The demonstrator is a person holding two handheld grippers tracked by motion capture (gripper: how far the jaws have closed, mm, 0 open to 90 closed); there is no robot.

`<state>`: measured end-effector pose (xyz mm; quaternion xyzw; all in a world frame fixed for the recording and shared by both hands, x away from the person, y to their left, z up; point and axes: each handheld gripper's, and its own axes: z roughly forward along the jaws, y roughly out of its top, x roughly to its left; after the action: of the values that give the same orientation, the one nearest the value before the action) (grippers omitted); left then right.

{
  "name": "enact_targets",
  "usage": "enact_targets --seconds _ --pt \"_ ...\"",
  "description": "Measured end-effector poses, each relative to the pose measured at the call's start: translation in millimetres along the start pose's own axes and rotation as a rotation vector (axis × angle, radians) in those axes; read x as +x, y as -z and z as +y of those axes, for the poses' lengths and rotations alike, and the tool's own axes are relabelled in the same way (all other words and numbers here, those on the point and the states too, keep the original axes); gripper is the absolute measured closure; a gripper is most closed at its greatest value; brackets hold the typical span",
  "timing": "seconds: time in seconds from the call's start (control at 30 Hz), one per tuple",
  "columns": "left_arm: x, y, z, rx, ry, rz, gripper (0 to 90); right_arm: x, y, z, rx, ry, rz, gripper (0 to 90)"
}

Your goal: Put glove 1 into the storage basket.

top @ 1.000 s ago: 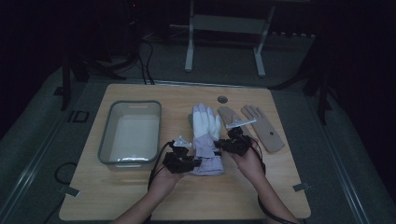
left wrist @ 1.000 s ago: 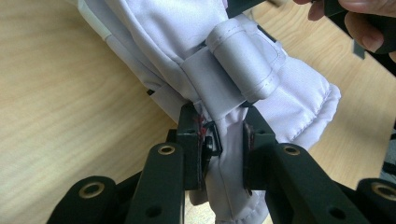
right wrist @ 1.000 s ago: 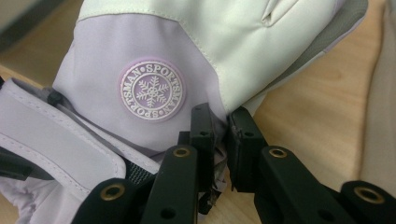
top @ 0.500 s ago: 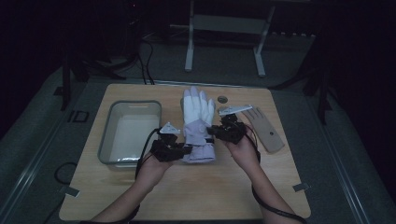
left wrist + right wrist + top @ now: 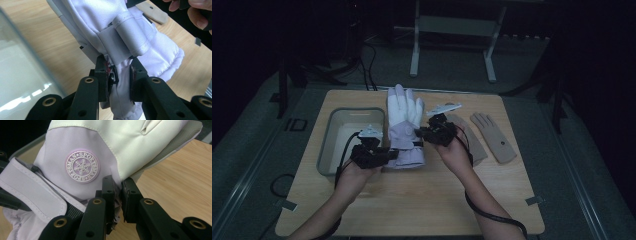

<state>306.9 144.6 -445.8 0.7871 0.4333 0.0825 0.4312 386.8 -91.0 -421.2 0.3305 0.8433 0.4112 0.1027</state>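
Note:
A white and lilac ski glove (image 5: 403, 125) is held above the wooden table (image 5: 412, 195), fingers pointing away from me. My left gripper (image 5: 384, 154) is shut on the glove's cuff edge (image 5: 120, 82) at its left side. My right gripper (image 5: 422, 135) is shut on the glove's right edge near the wrist, just below a round snowflake badge (image 5: 82, 166). A grey strap (image 5: 130, 37) crosses the wrist. Two tan gloves (image 5: 492, 136) lie flat on the table to the right.
A clear plastic bin (image 5: 343, 140) stands at the left of the table, close beside the left gripper (image 5: 117, 80). A metal stand (image 5: 452, 25) rises behind the table. Dark floor surrounds the table.
Both grippers have carried the ski glove away from me and a little to the left, lifting it off the table. The tan gloves have stayed in place.

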Motion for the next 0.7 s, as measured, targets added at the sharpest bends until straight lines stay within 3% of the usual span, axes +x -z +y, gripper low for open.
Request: enact_targets --seconds 0.3,0.4,0.7 --pt "28.0 34.1 -8.5 0.002 0.025 0.049 74.3 26.0 -27.7 25.9 -0.004 0.023 0.042 82.1" --pt "43.8 49.4 -14.1 0.002 0.05 0.047 74.3 37.4 -40.0 36.5 -0.005 0.031 0.063 82.2" --pt "75.0 80.8 -30.8 0.02 0.063 0.079 74.3 69.1 -78.8 59.3 0.015 0.058 0.122 82.2"
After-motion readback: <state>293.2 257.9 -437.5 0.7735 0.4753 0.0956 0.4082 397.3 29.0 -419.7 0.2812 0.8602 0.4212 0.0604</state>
